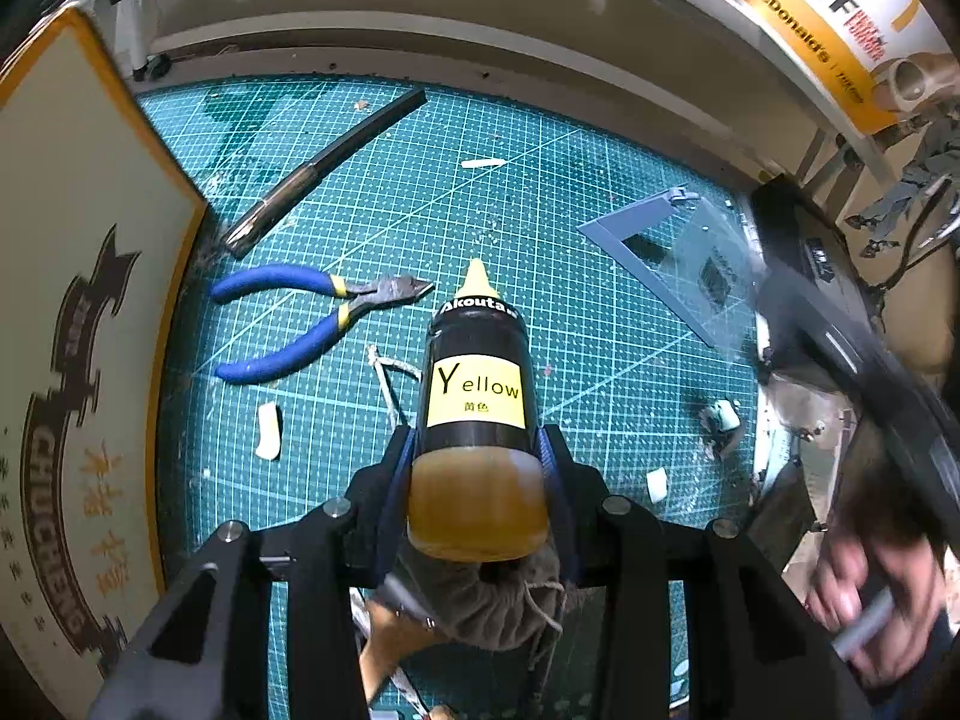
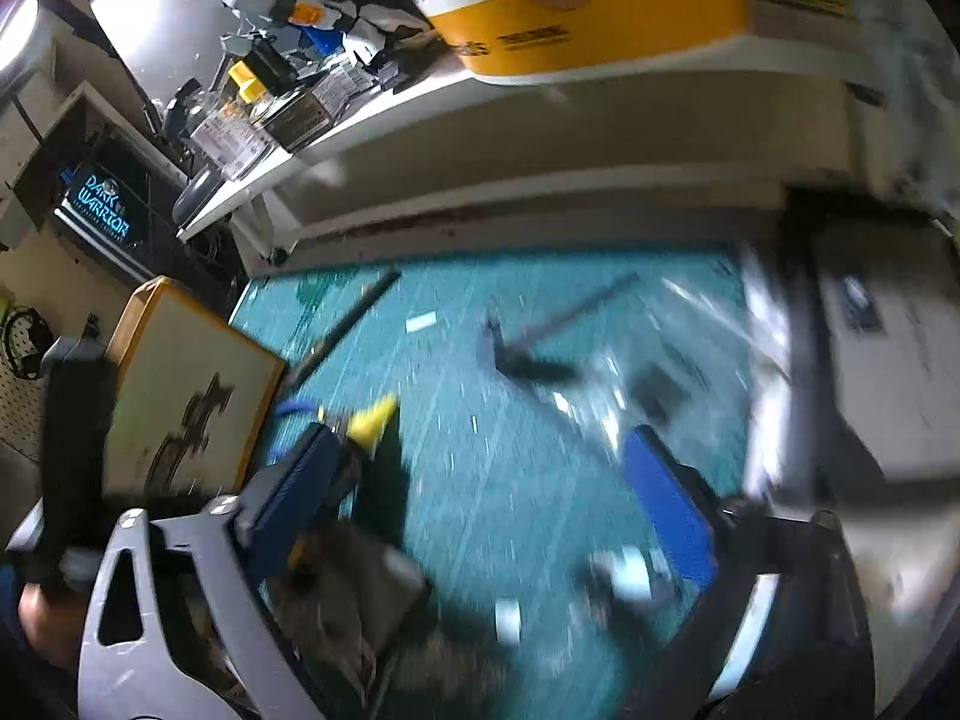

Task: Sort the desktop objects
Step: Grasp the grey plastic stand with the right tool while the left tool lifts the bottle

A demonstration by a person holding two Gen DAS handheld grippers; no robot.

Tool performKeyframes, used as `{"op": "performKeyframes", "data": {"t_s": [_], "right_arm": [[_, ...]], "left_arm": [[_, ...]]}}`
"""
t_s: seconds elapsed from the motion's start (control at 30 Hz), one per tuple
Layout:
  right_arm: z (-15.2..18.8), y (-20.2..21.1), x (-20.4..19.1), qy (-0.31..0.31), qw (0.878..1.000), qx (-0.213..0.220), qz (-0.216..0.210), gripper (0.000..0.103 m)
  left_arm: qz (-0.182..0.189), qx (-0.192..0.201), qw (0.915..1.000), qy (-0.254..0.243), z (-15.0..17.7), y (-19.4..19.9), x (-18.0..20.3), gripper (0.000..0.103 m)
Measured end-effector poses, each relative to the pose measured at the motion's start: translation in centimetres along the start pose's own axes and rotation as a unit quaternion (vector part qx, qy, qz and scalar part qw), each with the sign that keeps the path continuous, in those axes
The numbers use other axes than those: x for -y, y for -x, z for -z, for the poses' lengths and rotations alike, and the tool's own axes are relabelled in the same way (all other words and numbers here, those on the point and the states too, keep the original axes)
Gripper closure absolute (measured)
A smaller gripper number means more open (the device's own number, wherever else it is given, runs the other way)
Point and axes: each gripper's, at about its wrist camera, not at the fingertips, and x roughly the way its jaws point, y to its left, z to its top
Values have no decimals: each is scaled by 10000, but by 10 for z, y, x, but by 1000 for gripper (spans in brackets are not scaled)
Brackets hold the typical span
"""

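Two wrist views, right one heavily motion-blurred. Far left of left view: cream box (image 1: pixel 78 324) with orange border and brown print, standing at edge of green cutting mat (image 1: pixel 540 228). Next on mat: craft knife (image 1: pixel 324 171) lying diagonally, blue-handled side cutters (image 1: pixel 312 312) below it, handles spread. Small white scraps scattered across mat. Centre: left gripper (image 1: pixel 480 450) clenched on ink bottle (image 1: pixel 477 408) — jaws pressed on both sides of lower body, yellow nozzle pointing away from camera, label reading "Yellow", bottle held above mat over a grey drawstring pouch (image 1: pixel 498 600). Further right: grey set square (image 1: pixel 642 240) and a clear plastic sheet (image 1: pixel 714 258) beside it, both flat on mat. Far right: blurred hand (image 1: pixel 870 588) gripping a handle. Right view: right gripper (image 2: pixel 492 504) released, blue-padded jaws wide apart, nothing between — hovering over mat; yellow nozzle just visible at its left finger (image 2: pixel 300 492). Desk detail otherwise too blurred to tell.
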Motion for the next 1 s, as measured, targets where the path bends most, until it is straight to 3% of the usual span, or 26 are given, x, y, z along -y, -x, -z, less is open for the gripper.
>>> {"op": "performKeyframes", "data": {"t_s": [0.13, 0.3, 0.4, 0.47, 0.5, 0.73, 1.0], "right_arm": [[-14, -37, -4, 179, 9998, -68, -24, 33], [-16, -63, -5, 204, 9997, -121, 82, 39], [-16, -75, -3, 211, 9994, -205, 186, 61], [-16, -81, -3, 204, 9991, -304, 210, 83], [-16, -82, -3, 214, 9990, -331, 199, 88], [-15, -60, -15, 504, 9984, -89, 253, 90], [-13, 2, -32, 705, 9969, 202, 296, 90]], "left_arm": [[44, 54, 10000, -40, 8, 8, -1, 63], [25, 150, 9999, -39, 12, 16, -4, 63], [-5, 223, 9997, -47, 12, 22, -5, 63], [-12, 271, 9996, -75, 11, 26, -4, 63], [-15, 303, 9995, -93, 11, 29, -4, 63], [-39, 480, 9987, -187, 5, 45, -6, 63], [21, 775, 9962, -392, 6, 78, 0, 63]]}}
